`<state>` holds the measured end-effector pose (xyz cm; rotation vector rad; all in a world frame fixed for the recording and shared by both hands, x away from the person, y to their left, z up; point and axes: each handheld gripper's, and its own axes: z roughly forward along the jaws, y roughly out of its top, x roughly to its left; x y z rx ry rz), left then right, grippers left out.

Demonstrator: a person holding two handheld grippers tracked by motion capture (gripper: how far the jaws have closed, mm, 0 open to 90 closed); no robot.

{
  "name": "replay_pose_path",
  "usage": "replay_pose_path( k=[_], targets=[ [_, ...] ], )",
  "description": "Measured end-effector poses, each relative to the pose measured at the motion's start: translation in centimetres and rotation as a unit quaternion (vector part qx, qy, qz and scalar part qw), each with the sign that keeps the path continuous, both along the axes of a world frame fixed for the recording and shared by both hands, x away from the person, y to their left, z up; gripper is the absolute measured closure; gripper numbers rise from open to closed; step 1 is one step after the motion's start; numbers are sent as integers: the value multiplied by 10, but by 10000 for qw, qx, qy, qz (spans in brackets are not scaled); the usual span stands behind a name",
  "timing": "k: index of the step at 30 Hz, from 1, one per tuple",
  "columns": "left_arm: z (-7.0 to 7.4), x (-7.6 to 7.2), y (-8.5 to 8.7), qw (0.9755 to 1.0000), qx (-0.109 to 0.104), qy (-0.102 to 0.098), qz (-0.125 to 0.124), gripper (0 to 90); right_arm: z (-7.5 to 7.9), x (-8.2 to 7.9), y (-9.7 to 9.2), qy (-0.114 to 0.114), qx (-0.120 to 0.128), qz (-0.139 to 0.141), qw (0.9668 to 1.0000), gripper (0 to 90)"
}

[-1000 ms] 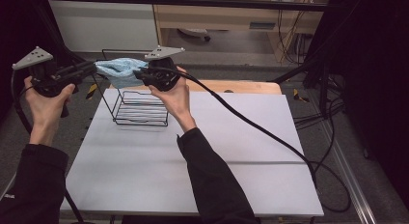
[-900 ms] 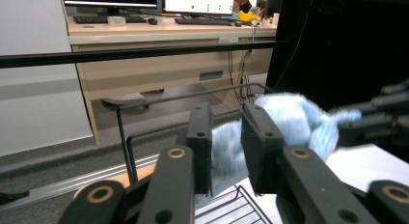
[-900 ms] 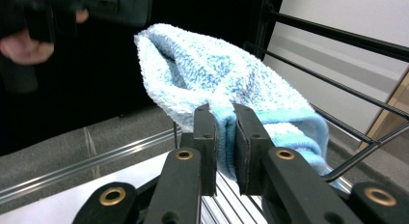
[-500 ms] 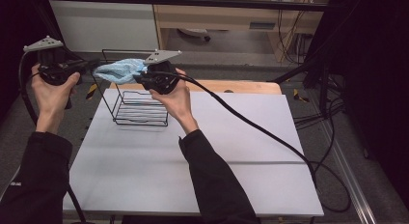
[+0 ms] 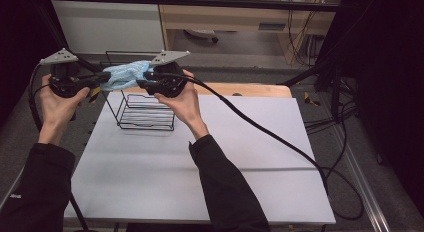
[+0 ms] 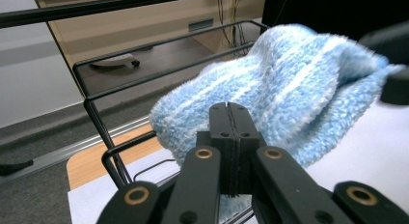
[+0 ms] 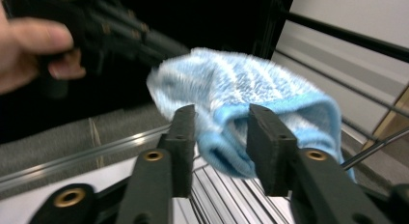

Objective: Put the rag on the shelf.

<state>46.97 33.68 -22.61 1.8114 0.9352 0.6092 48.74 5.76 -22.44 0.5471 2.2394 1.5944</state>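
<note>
A fluffy blue sock (image 5: 125, 74) hangs stretched level between my two grippers, above a black wire rack (image 5: 147, 114). My left gripper (image 5: 102, 79) meets the sock's left end. In the left gripper view its jaws (image 6: 229, 110) are pressed together, pinching the near edge of the sock (image 6: 299, 89). My right gripper (image 5: 142, 82) is at the sock's right end. Its jaws (image 7: 222, 113) have just been opening and stand apart, with the sock's cuff (image 7: 241, 89) loose between them.
The rack stands at the back left of a white table (image 5: 225, 157). A wooden strip (image 5: 250, 89) runs along the table's far edge. A thick black cable (image 5: 260, 129) trails from the right gripper across the table to the right. Black frame bars (image 7: 337, 74) stand behind the rack.
The left hand rose a little, then came back down slightly nearer the sock. The right hand and the sock stayed in place above the rack.
</note>
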Motion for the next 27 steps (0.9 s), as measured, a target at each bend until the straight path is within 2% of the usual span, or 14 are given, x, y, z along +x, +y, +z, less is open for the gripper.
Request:
replay_pose_path(
  k=[2, 5, 8, 10, 13, 18, 24, 27],
  targets=[
    [-2, 0, 0, 10000, 30, 7, 3, 900, 4, 0, -2, 30, 220, -50, 9997, 546],
    [-5, 1, 0, 9999, 98, 39, 2, 900, 10, 2, -4, 136, 595, -76, 9981, 536],
    [-6, 0, -2, 9999, 152, 11, 0, 900, 12, 8, -4, 386, 744, -61, 9965, 680],
    [-6, 0, -2, 9998, 187, -12, -10, 900, 8, 10, -2, 534, 600, -52, 9968, 783],
    [-9, 0, -1, 9998, 215, -27, -22, 900, -2, 10, 3, 688, 275, -2, 9972, 867],
    [-18, 1, 1, 9998, 209, 15, -6, 900, -14, 12, 7, 806, -124, -108, 9966, 900],
    [-27, 3, 1, 9999, 131, -2, 25, 900, -27, 17, 4, 861, -161, -250, 9958, 900],
    [-30, 6, 0, 9999, 91, -17, 53, 899, -34, 19, 2, 783, -148, -294, 9964, 899]
  ],
)
